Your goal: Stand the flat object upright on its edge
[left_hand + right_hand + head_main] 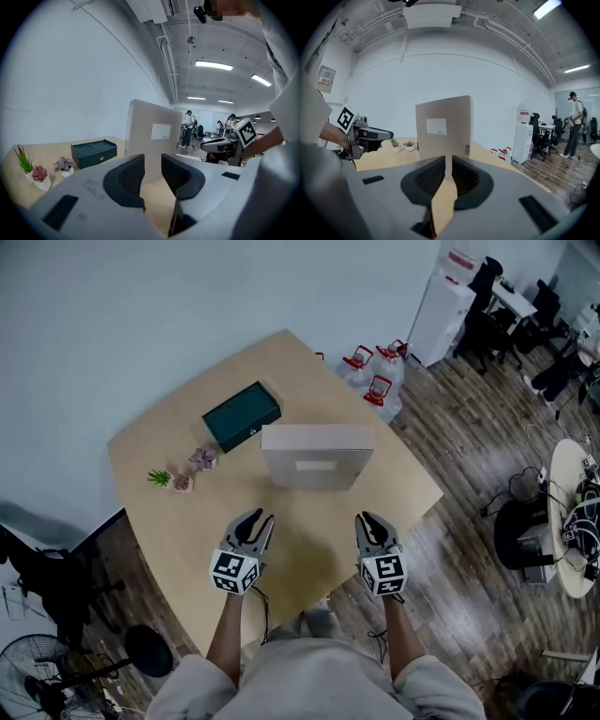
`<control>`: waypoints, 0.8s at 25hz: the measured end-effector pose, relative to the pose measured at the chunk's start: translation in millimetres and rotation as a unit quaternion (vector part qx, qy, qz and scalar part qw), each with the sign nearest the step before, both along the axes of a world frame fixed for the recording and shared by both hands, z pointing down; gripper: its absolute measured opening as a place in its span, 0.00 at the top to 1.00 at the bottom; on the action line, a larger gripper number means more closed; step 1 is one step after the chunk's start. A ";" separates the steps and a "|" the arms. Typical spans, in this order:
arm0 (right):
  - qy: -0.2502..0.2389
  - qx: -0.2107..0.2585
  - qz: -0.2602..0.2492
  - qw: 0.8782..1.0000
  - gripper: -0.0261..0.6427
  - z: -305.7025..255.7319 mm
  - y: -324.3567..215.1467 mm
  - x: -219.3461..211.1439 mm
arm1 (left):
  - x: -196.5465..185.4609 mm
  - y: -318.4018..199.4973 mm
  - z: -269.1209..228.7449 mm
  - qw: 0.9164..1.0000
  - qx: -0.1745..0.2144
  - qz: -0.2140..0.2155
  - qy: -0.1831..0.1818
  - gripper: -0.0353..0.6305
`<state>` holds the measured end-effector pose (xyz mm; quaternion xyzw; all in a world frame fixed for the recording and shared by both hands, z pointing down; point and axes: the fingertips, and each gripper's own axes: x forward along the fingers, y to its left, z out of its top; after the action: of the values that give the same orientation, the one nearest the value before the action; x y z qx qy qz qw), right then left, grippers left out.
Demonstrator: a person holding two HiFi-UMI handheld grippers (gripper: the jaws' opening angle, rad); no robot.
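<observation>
A flat beige cardboard box [317, 457] with a white label stands upright on its edge in the middle of the wooden table [309, 559]. It faces both gripper views as a tall panel [150, 136] [443, 126]. My left gripper [259, 523] hovers in front of it, apart from it, jaws partly open with nothing between them [153, 161]. My right gripper [369, 521] hovers level with the left, also short of the box. Its jaws stand almost together with only a thin slit [448, 161], nothing in it.
A dark green case [241, 415] lies behind the box at its left. Small potted plants [183, 479] stand near the table's left edge. Water jugs [375, 371] and a white dispenser [448, 301] are on the floor past the far corner. People stand far off.
</observation>
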<state>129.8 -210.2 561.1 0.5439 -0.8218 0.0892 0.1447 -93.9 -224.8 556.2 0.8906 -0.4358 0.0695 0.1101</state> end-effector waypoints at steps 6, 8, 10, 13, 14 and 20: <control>0.002 0.002 0.006 1.000 0.95 -9.9 12.2 5.7 | -1.2 9.6 -9.9 1.000 0.009 -0.009 -0.009 0.85; 0.000 0.003 0.008 1.000 0.96 -12.6 15.2 7.0 | -2.6 11.8 -11.7 1.000 0.011 -0.014 -0.012 0.87; -0.003 0.005 0.007 1.000 0.96 -16.2 18.5 8.8 | -2.4 14.6 -14.3 1.000 0.013 -0.017 -0.015 0.89; -0.001 0.007 0.004 1.000 0.96 -21.1 23.5 8.8 | -2.7 18.3 -18.3 1.000 0.016 -0.015 -0.020 0.90; 0.000 0.007 0.002 1.000 0.96 -22.6 25.0 8.3 | -2.9 19.2 -19.4 1.000 0.017 -0.014 -0.022 0.91; 0.000 0.014 -0.002 1.000 0.96 -32.7 32.1 10.4 | -2.2 24.3 -28.0 0.999 0.019 -0.011 -0.027 0.92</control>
<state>140.2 -178.1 528.4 0.5440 -0.8241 0.0775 0.1376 -96.1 -200.5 528.1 0.8856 -0.4493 0.0844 0.0820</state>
